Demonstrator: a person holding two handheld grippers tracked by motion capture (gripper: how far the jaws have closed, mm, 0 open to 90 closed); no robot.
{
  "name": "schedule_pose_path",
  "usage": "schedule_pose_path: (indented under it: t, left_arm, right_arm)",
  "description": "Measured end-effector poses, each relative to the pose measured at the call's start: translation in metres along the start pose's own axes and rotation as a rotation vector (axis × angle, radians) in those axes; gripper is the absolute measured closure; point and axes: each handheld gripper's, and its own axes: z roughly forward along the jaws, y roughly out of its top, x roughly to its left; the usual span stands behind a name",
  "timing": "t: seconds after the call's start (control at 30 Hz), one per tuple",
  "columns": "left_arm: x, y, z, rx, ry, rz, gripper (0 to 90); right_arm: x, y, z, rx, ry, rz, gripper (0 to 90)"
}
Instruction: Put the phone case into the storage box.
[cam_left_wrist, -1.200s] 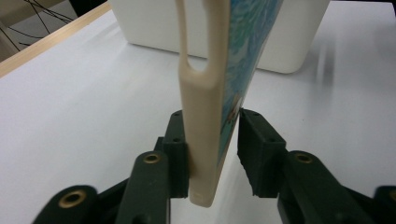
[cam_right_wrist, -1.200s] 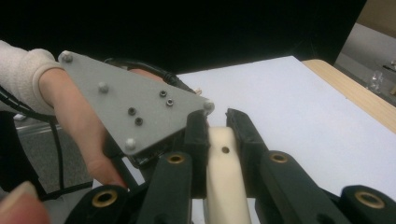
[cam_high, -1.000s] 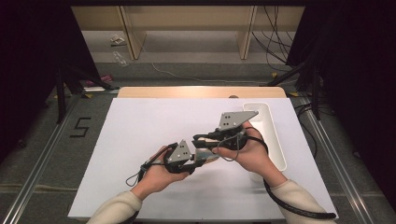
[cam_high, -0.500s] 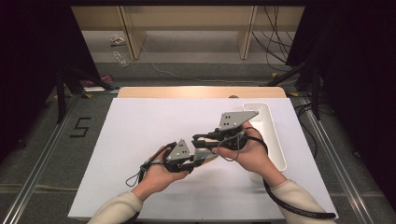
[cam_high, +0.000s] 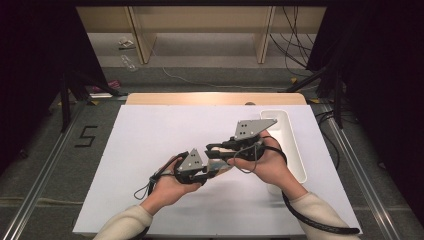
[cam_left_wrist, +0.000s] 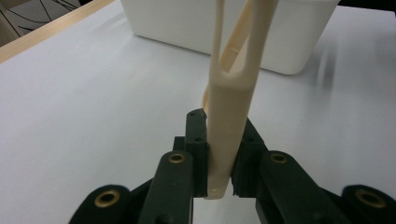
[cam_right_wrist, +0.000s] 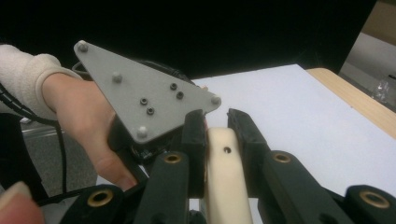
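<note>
Nothing much has moved since a second ago as far as we can see: both hands sit in the same spot near the middle of the high view, grippers nose to nose over the white table (cam_high: 150, 135). We've got the left gripper (cam_high: 212, 167) just below and left of center, and the right gripper (cam_high: 216, 148) a bit up and to the right of it, the two nearly touching. From the left gripper view, its jaws are clamped on the handle end of a cream plastic utensil (cam_left_wrist: 229, 116) that rises up the middle of the frame and splits into two slim prongs near the top, so it looks like a fork or tongs, hard to say which. Behind it, at the top of that frame, sits the white bin (cam_left_wrist: 280, 37), which in the high view is the long tray at the right side of the table. In the right gripper view, the jaws sit on either side of the same cream piece, close against it, so we'd call that grasping too. The left hand (cam_right_wrist: 88, 121) and its grey three-cornered plate (cam_right_wrist: 144, 100) fill the left half of that frame.
</note>
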Motion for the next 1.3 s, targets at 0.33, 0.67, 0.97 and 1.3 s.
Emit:
schedule_pose_path:
  t: [0.33,0.67,0.97,1.3]
  left_arm:
    - [0.000,0.000,-0.001,0.002,-0.004,0.010,79.3]
    - [0.000,0.000,-0.001,-0.001,-0.005,0.005,79.4]
    - [0.003,0.000,-0.003,-0.002,0.012,-0.025,79.3]
    - [0.007,-0.001,-0.007,-0.013,0.060,-0.086,79.3]
  right_arm:
    - [-0.002,-0.001,0.000,-0.012,-0.020,-0.010,62.1]
    - [-0.008,-0.004,0.000,-0.058,-0.057,0.021,36.1]
    - [-0.013,-0.006,-0.004,-0.122,-0.101,0.056,22.8]
    - [-0.016,-0.009,-0.006,-0.162,-0.171,0.094,12.7]
